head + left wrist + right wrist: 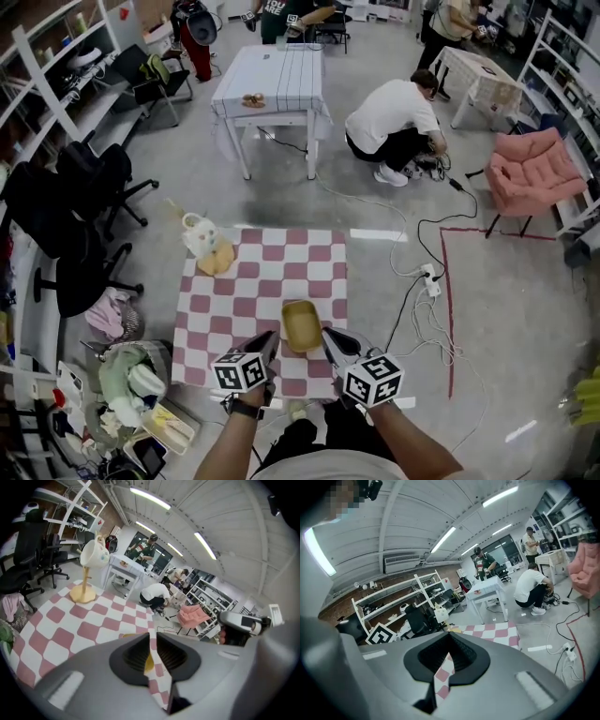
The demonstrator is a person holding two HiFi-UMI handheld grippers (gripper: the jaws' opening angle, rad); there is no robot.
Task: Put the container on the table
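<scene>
- Far left of the checked surface (281, 262), towards its upper left corner, there's a tipped cup ornament (200, 234) on a yellow base. It's well apart from the action, so nothing to worry about there.
- Left tongs (272, 339) sit at the lower middle of the frame, just left of the container. Their own view shows the jaws only a narrow slit apart, with nothing pinched. You just see checked cloth and a bit of yellow through the gap.
- The container (301, 323) is the small yellow open-top tub at lower centre, right between the two tongs and near the front edge of the cloth. It looks like it's resting on the surface with neither tool holding it, so I'd call the job basically done.
- My guess on handling:
  - It's probably light, thin-walled and fairly stiff, likely plastic.
  - The smooth sides could slip.
  - If it needs moving again, I'd pinch one wall over the rim, or squeeze it from both short sides with a tong each.
  - Go gently, since a thin wall might flex.
- Right tongs (328, 336) are just right of the tub and look the same: jaws barely parted and empty, with only cloth showing between them.
</scene>
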